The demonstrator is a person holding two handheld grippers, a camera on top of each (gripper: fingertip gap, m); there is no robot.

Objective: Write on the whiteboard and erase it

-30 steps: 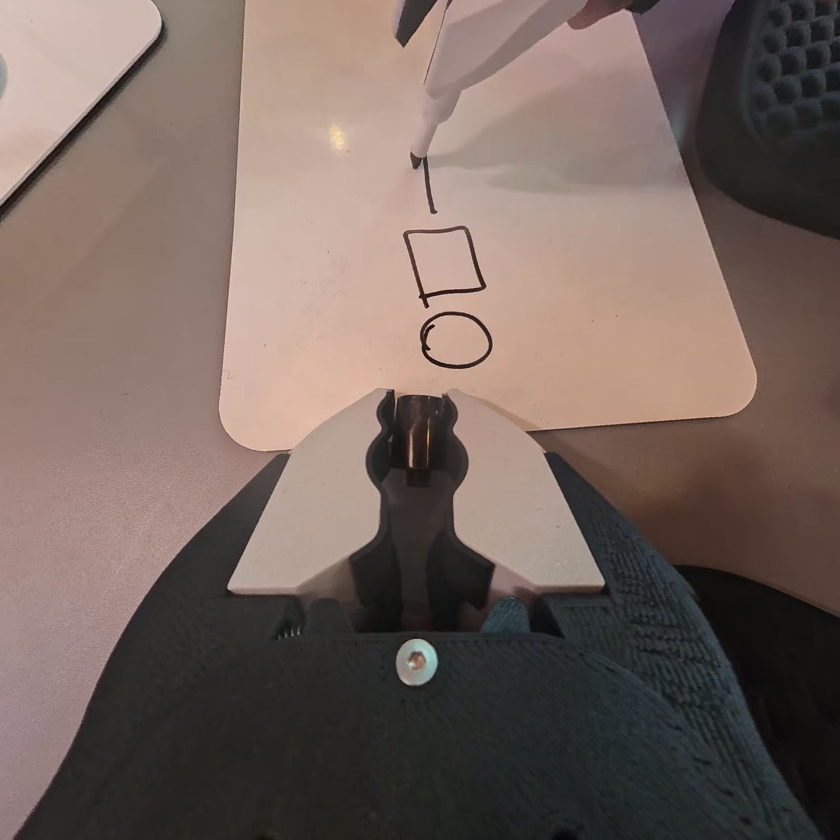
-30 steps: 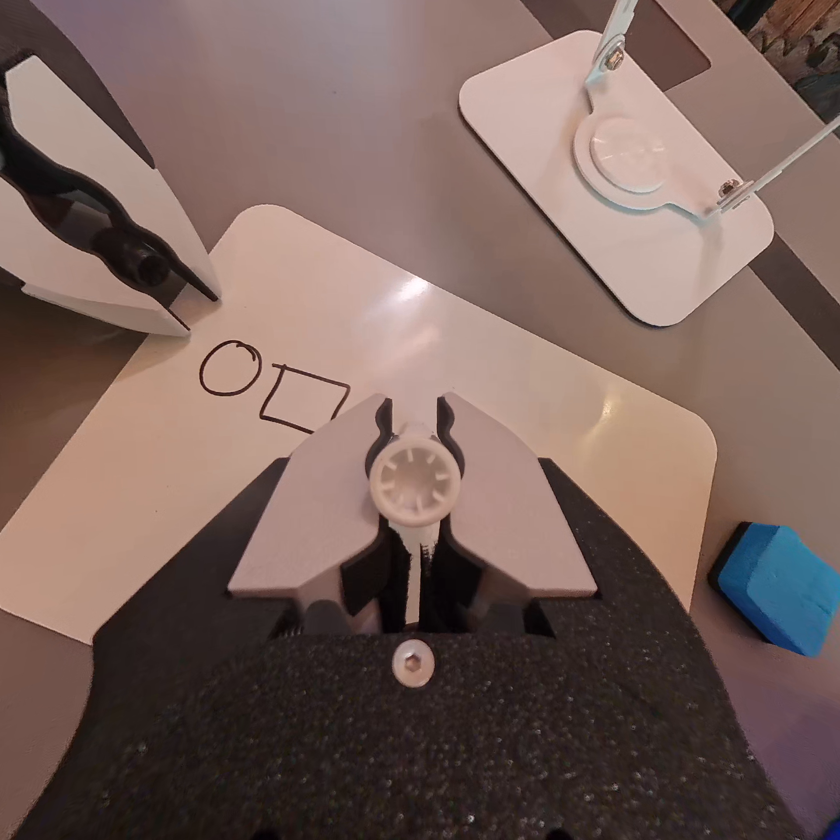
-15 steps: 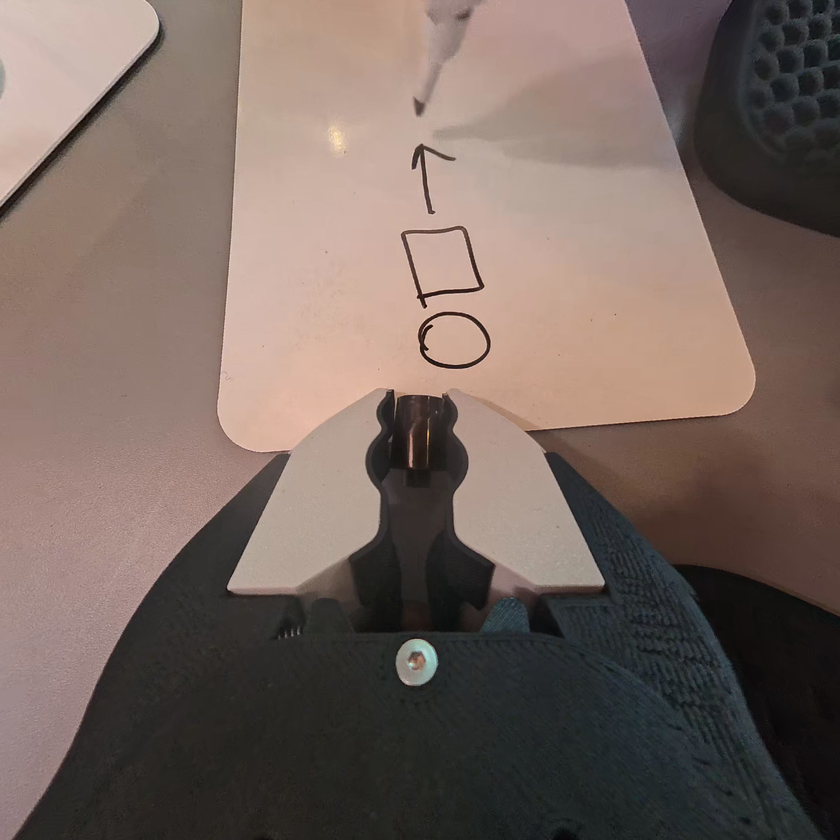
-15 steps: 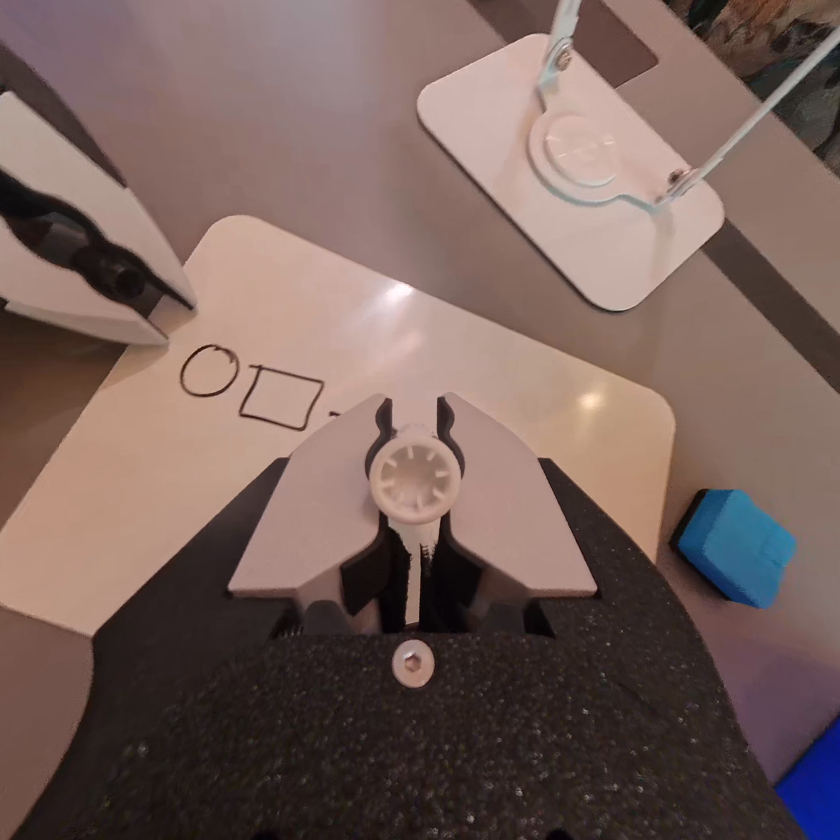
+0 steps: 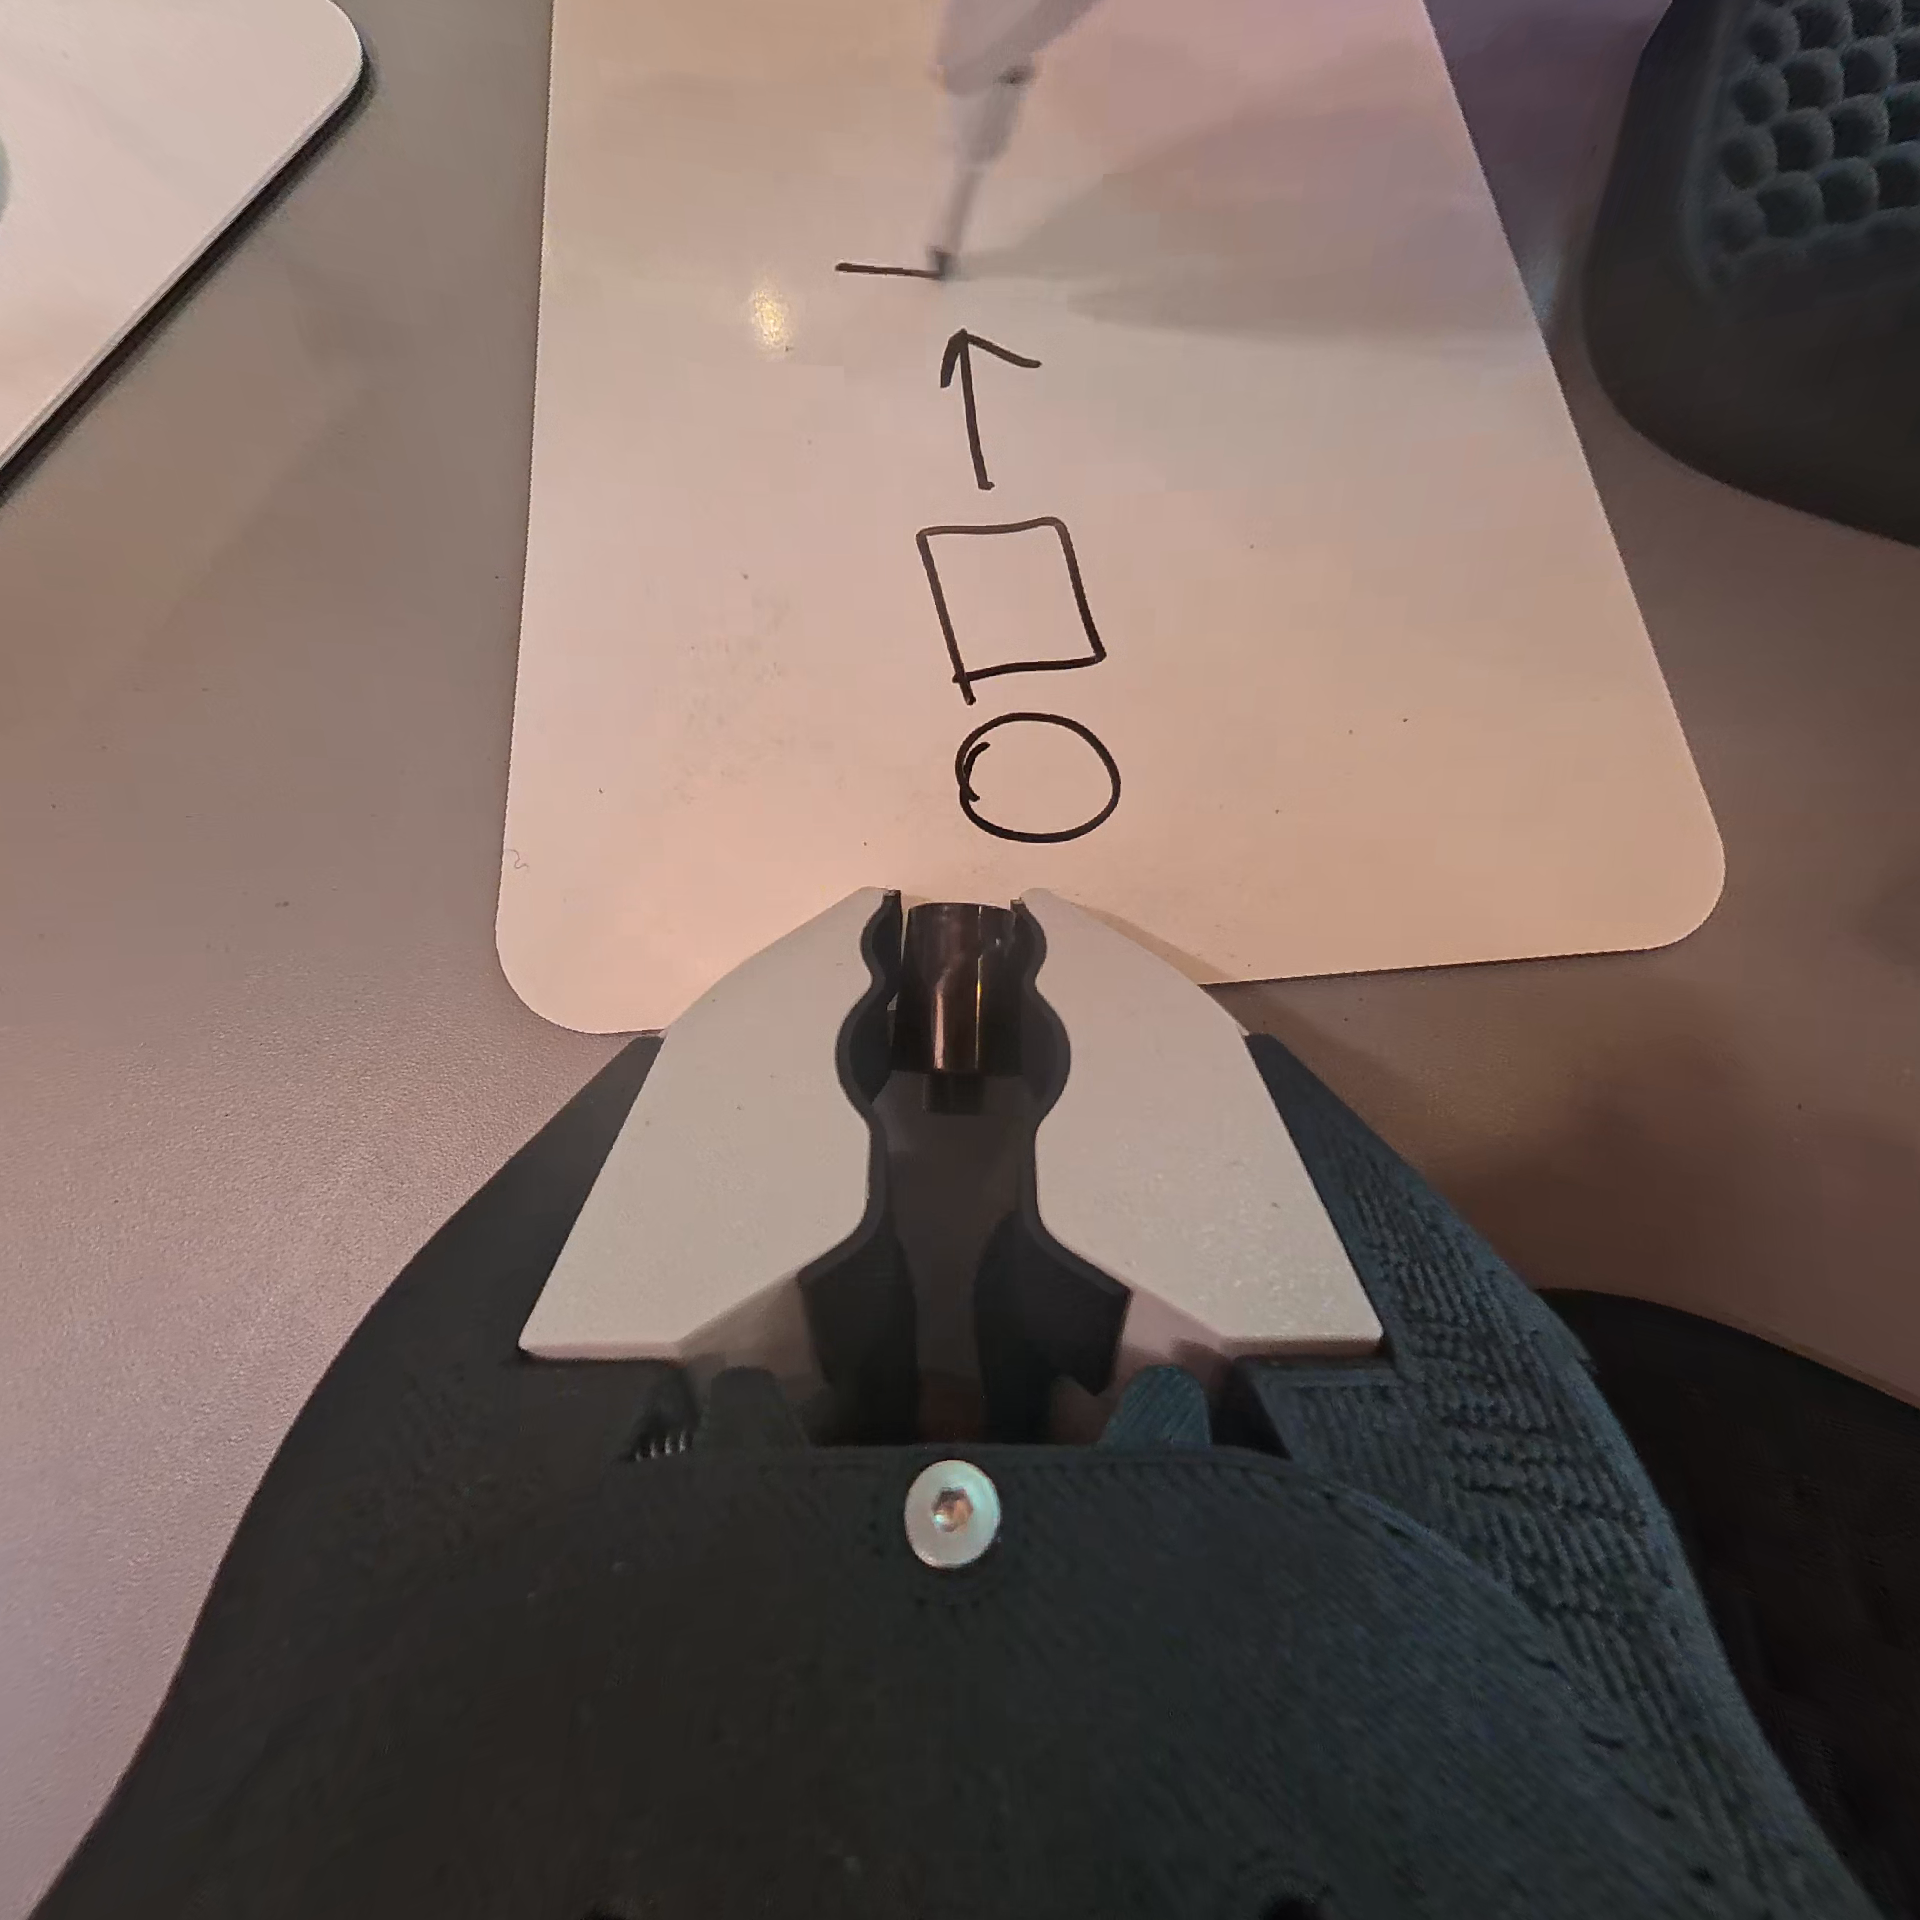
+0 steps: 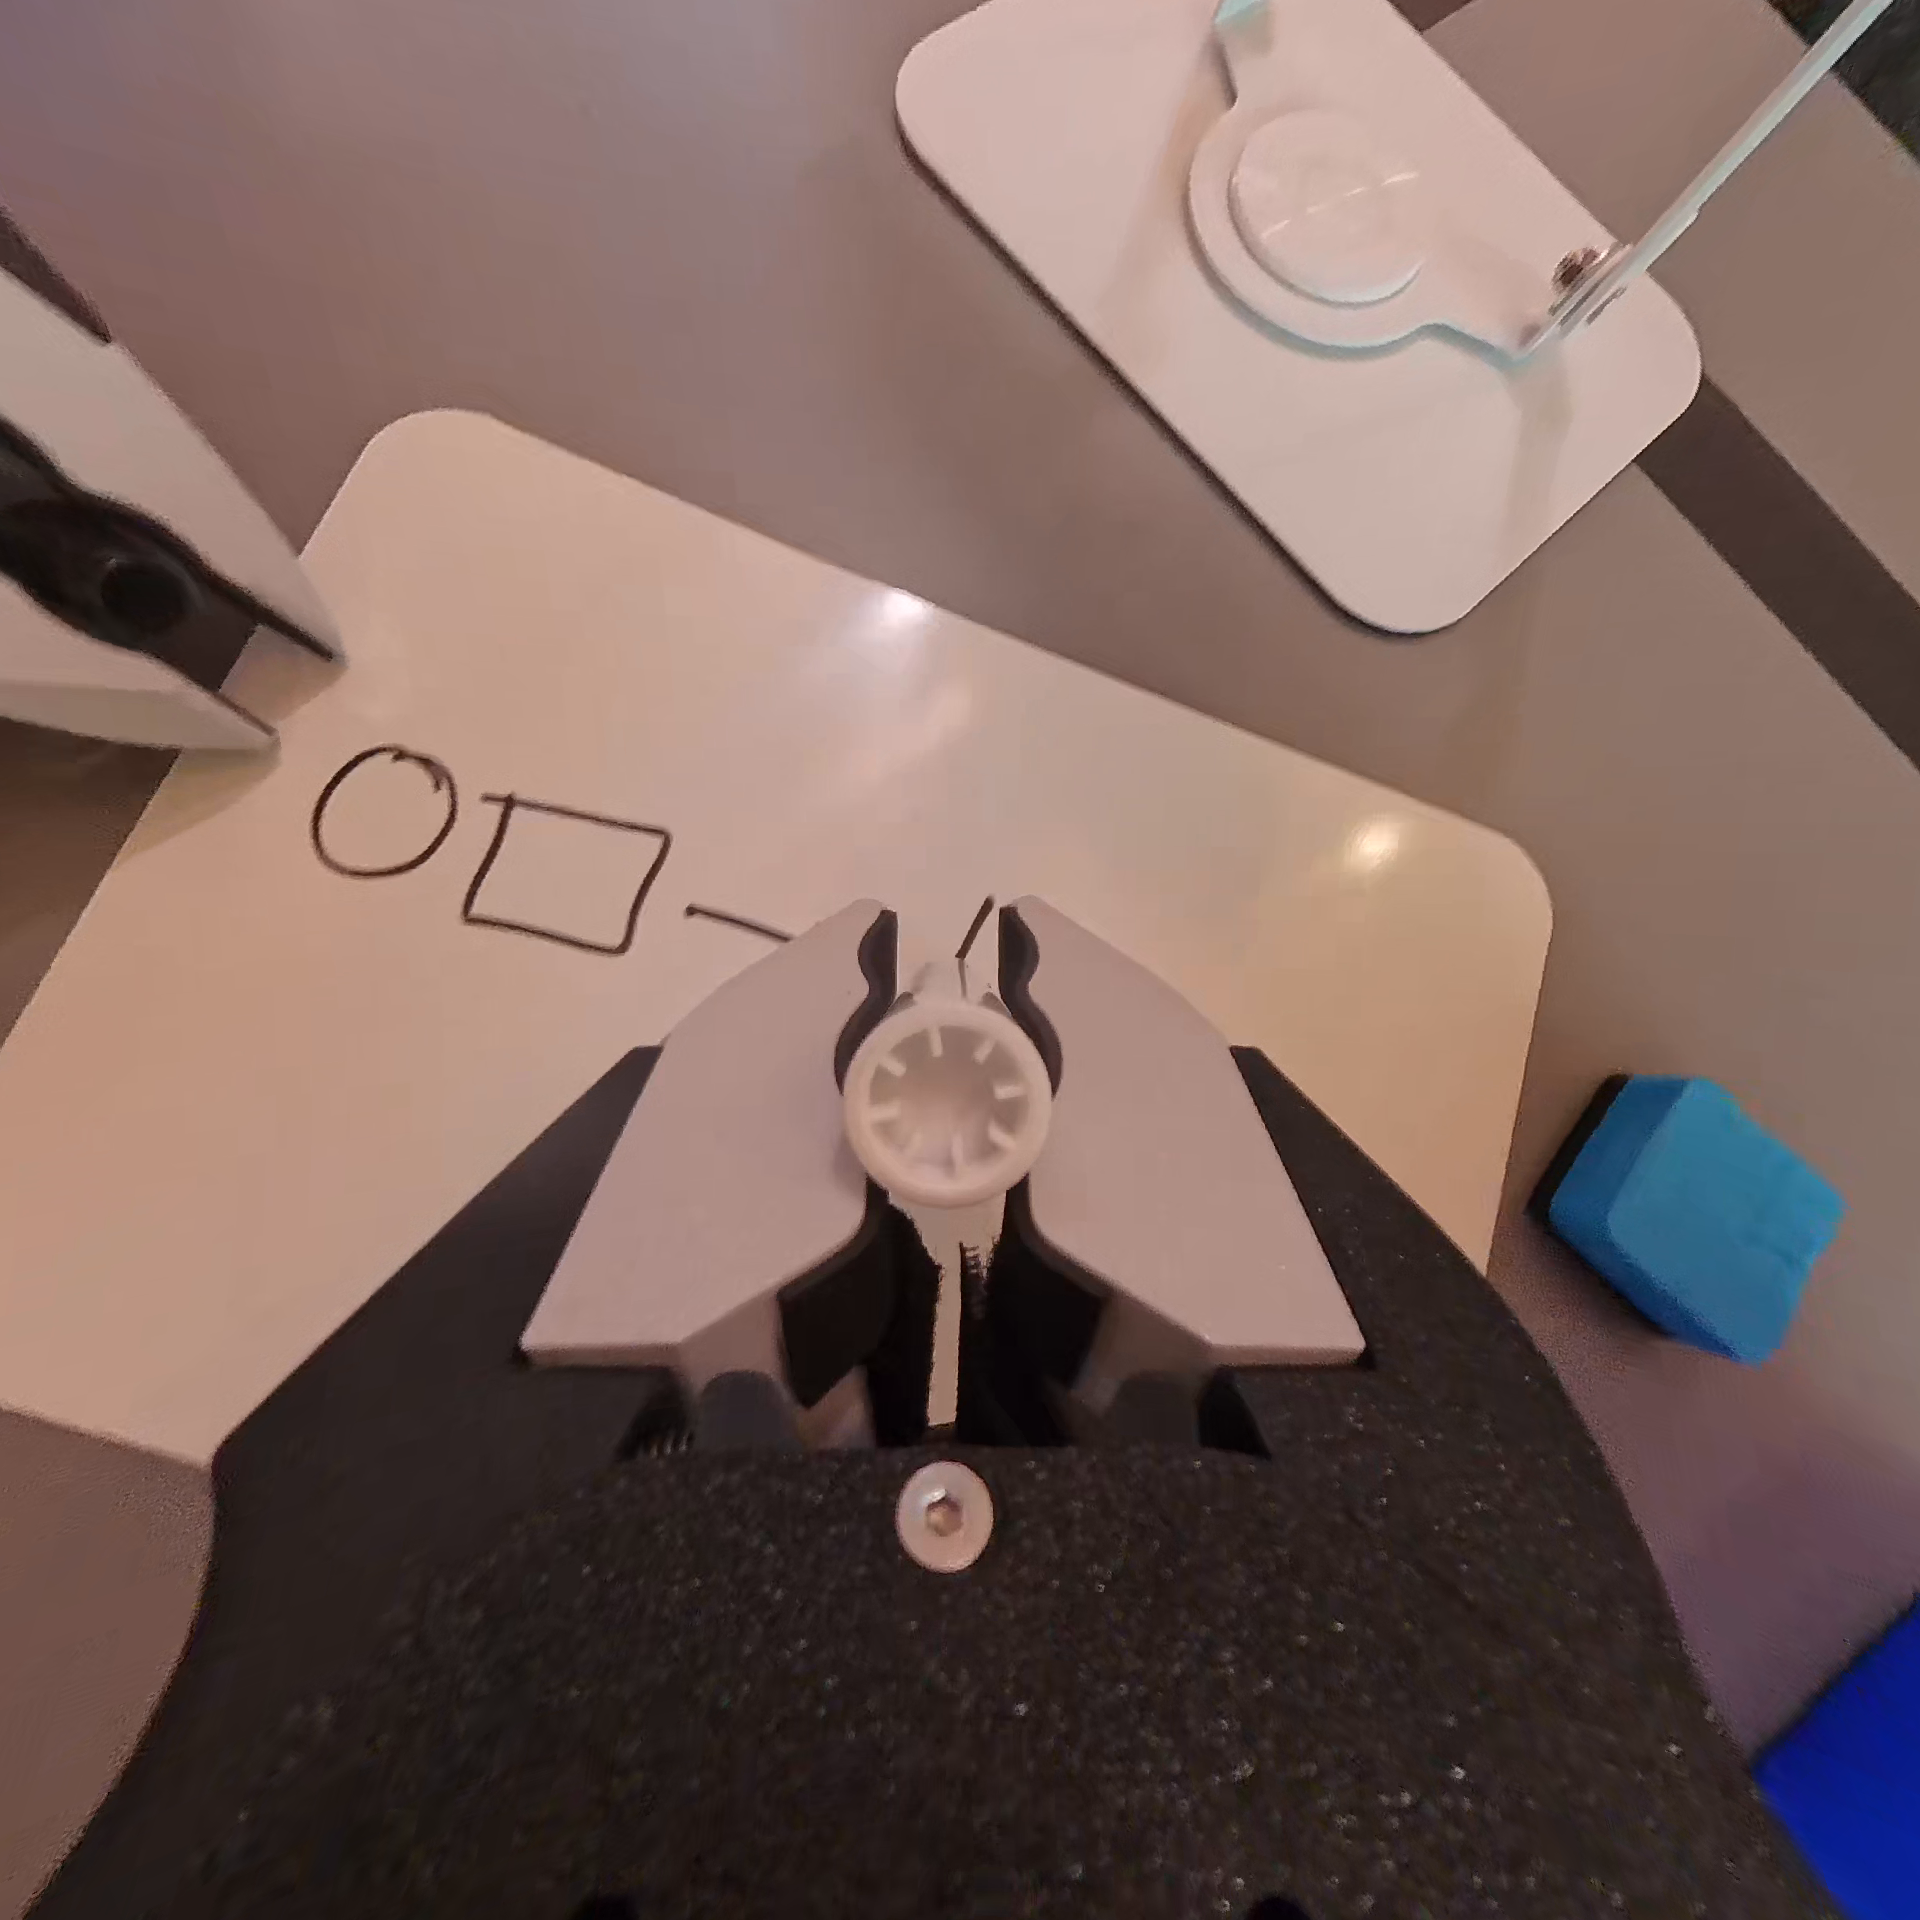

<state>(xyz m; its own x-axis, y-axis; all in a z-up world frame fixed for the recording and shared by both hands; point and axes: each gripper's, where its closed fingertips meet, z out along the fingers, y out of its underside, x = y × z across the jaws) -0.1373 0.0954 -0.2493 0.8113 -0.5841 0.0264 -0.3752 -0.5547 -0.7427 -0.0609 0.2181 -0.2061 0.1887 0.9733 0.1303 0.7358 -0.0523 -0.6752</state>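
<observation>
Claws both grip: the left gripper (image 5: 954, 914) clamps a glossy black cap (image 5: 951, 997) at the near edge of the smooth, round-cornered whiteboard (image 5: 707, 623); the right gripper (image 6: 940, 914) squeezes a white marker (image 6: 948, 1117), tip touching the board farther off. Inked circle (image 5: 1039, 777), square (image 5: 1010, 603), arrow (image 5: 977, 405). Blue foam eraser (image 6: 1688, 1210) right of the board on the matte table (image 6: 727, 260).

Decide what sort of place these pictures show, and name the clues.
Probably an indoor desk or workbench: a smooth grey tabletop, a small whiteboard lying flat on it, a blue eraser and a white stand base nearby.
</observation>
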